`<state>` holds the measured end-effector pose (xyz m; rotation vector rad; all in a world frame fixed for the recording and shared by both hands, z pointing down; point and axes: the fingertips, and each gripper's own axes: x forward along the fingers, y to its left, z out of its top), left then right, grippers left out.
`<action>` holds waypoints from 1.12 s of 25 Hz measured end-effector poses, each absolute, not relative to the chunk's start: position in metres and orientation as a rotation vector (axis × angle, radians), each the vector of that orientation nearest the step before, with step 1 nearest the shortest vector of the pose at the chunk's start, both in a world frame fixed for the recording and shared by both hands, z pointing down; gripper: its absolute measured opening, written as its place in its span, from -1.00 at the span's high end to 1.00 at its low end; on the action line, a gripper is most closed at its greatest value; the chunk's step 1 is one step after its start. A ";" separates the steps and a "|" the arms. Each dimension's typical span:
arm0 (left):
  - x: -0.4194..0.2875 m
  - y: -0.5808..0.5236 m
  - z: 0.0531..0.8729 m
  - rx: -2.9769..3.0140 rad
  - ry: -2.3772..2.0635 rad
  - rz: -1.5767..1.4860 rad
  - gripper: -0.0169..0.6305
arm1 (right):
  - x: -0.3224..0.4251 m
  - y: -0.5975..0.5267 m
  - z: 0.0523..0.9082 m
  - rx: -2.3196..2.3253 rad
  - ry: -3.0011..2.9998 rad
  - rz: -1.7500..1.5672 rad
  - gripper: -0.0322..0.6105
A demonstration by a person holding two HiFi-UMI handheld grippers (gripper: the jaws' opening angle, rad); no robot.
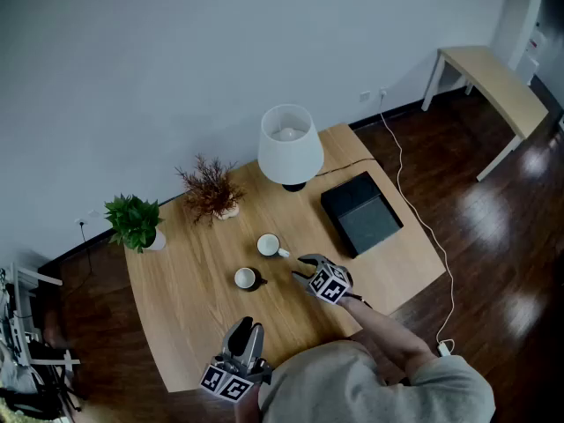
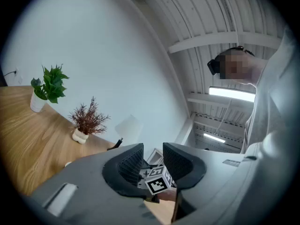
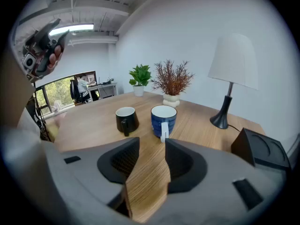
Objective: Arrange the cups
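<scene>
The blue mug (image 3: 163,117) stands mid-worktop (image 1: 189,315), handle just ahead of the right gripper (image 3: 152,148), which is open and empty. The black mug (image 3: 126,119) is beside it. The left gripper (image 2: 153,157), also open and empty, is at the near edge.

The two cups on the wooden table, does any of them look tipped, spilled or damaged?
Nothing stands out. The black ceramic cup and the blue cup with a white handle both stand upright, side by side but apart, on the light wooden table, with no spill around them.
</scene>
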<state>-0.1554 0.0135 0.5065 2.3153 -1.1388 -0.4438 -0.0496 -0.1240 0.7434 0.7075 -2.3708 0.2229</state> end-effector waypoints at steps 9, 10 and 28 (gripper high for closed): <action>-0.149 0.009 0.512 2.286 -1.125 -0.447 0.57 | -0.068 -0.169 0.766 0.691 -2.258 0.159 0.38; -0.149 0.009 0.511 2.285 -1.124 -0.454 0.57 | -0.072 -0.172 0.768 0.679 -2.249 0.156 0.38; -0.150 0.009 0.509 2.263 -1.097 -0.497 0.57 | -0.062 -0.179 0.769 0.803 -2.315 0.380 0.67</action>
